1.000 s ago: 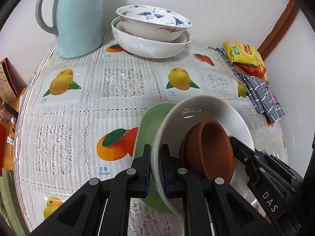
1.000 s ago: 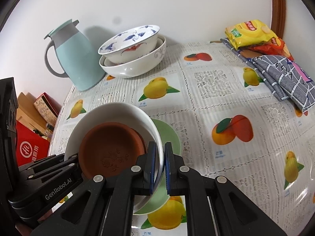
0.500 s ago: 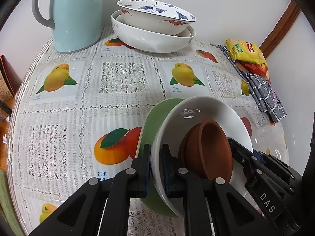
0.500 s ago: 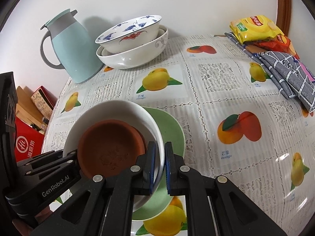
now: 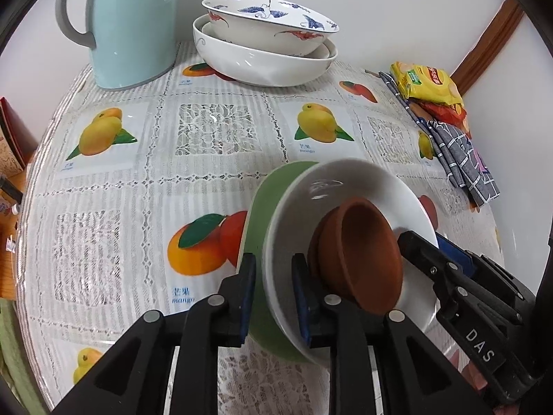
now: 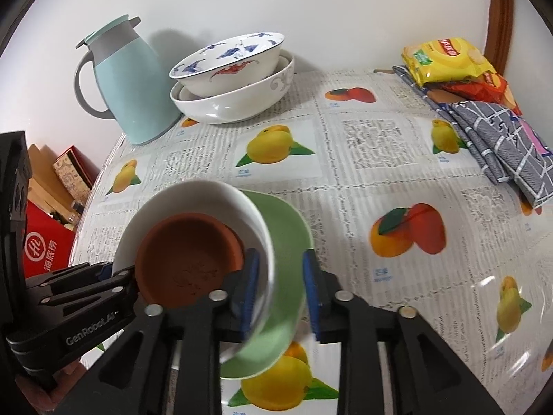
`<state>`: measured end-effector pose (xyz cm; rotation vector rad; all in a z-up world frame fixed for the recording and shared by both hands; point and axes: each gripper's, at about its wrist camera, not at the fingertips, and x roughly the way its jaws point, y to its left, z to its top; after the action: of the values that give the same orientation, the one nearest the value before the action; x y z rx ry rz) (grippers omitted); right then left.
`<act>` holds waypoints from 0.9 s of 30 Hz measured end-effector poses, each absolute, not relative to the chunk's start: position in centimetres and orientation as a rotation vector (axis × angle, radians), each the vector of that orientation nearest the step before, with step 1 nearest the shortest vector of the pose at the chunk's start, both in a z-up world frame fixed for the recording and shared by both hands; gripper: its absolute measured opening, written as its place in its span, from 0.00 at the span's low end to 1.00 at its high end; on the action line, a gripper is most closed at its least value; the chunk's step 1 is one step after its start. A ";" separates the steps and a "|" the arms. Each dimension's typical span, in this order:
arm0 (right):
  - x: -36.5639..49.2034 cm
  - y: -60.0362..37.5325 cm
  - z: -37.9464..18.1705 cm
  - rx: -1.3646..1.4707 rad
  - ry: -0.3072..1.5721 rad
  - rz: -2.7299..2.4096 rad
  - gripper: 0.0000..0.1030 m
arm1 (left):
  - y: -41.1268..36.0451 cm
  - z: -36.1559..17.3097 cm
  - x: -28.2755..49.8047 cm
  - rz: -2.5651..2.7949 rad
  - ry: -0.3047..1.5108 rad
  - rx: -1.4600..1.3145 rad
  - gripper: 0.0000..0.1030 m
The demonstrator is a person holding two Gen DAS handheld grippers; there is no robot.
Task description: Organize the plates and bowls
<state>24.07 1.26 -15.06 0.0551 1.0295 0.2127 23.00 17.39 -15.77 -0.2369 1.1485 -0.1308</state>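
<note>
We find both grips released since half a second ago. The left gripper (image 5: 274, 294) and right gripper (image 6: 280, 290), then clamped on the rims, now stand with jaws apart, the rims loose between them. We judge the stack set down near the table's front edge, so this placement looks complete.

The stack has three pieces:
- green plate (image 5: 255, 228): lowest, glazed and shallow
- white bowl (image 5: 345, 180): glossy and wide
- terracotta bowl (image 5: 363, 252): matt and unglazed, nested on top

The tablecloth (image 5: 207, 131) is shiny, lace-patterned and fruit-printed. Two nested porcelain bowls (image 5: 262, 55) sit at the back edge beside the jug (image 5: 131, 24).
</note>
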 end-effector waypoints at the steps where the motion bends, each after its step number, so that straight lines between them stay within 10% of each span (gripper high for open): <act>1: 23.9 1.0 -14.9 0.061 1.029 0.217 0.32 | 17.3 -15.5 22.7 -0.129 1.146 -0.234 0.23; 5: 22.9 0.8 -14.1 0.072 1.016 0.242 0.40 | 17.2 -14.7 21.9 -0.113 1.146 -0.222 0.26; 9: 21.7 1.1 -13.2 0.039 0.999 0.240 0.44 | 17.1 -13.4 20.5 -0.048 1.107 -0.174 0.55; 27: 10.4 -5.5 -5.8 0.020 0.842 0.147 0.70 | 11.1 -6.1 10.7 -0.024 0.940 -0.086 0.78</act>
<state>10.45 -5.54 -5.84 0.0196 0.8424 0.1474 10.72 11.15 -6.08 -0.0864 0.9396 -0.0242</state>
